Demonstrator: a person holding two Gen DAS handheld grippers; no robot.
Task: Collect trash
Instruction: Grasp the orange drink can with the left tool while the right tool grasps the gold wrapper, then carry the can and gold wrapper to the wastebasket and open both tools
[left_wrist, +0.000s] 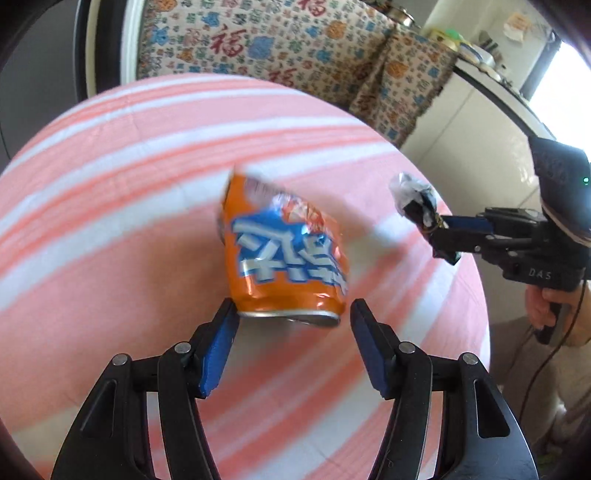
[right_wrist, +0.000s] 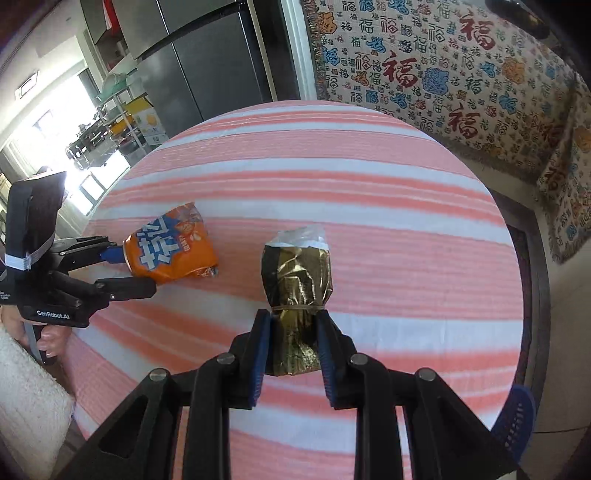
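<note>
A crushed orange drink can (left_wrist: 288, 254) lies on its side on the striped tablecloth. My left gripper (left_wrist: 294, 314) stands open at the can's metal end, one fingertip close against it and a gap showing at the other. In the right wrist view the same can (right_wrist: 170, 251) sits between the left gripper's (right_wrist: 133, 271) fingers. My right gripper (right_wrist: 294, 321) is shut on a crumpled gold and black foil wrapper (right_wrist: 295, 273) bound with a rubber band. From the left wrist view, the wrapper (left_wrist: 413, 199) sticks out of the right gripper (left_wrist: 434, 225) above the table's right side.
The round table (right_wrist: 369, 184) carries a pink and white striped cloth. A patterned fabric cover (right_wrist: 443, 74) drapes the seat behind it. A dark fridge (right_wrist: 214, 55) stands at the back left. A blue plastic basket (right_wrist: 517, 417) is past the table's near right edge.
</note>
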